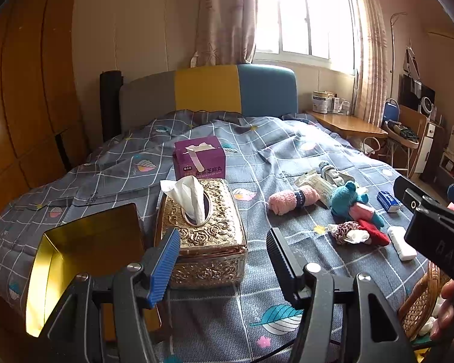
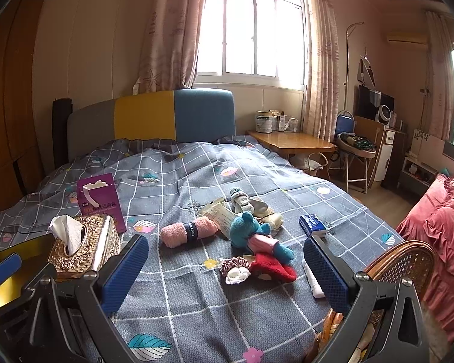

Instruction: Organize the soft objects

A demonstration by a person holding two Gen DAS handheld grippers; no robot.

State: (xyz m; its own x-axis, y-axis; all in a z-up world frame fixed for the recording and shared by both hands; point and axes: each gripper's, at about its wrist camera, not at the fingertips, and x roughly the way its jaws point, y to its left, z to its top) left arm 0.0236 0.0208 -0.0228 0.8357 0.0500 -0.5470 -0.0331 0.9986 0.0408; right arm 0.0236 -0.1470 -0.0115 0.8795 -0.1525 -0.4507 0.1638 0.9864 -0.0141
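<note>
On the grey checked bedspread [image 2: 196, 299] lies a heap of soft things: a rolled pink towel [image 2: 188, 231], a teal plush toy [image 2: 251, 232], a red sock [image 2: 272, 267], a frilly scrunchie [image 2: 234, 269] and a grey-and-cream doll [image 2: 251, 204]. The left wrist view shows the same heap to the right: pink towel [image 1: 292, 201], teal plush [image 1: 352, 199], red sock [image 1: 373, 232]. My left gripper [image 1: 222, 263] hangs open and empty in front of a gold tissue box [image 1: 207, 233]. My right gripper [image 2: 225, 273] is open and empty, just short of the scrunchie and sock.
A purple carton [image 2: 101, 201] stands behind the tissue box. A gold open tin [image 1: 84, 254] sits at the left. A wicker basket [image 2: 399, 264] stands at the bed's right corner. A blue tissue pack [image 2: 313, 224] and a white tube [image 1: 402, 243] lie near the heap.
</note>
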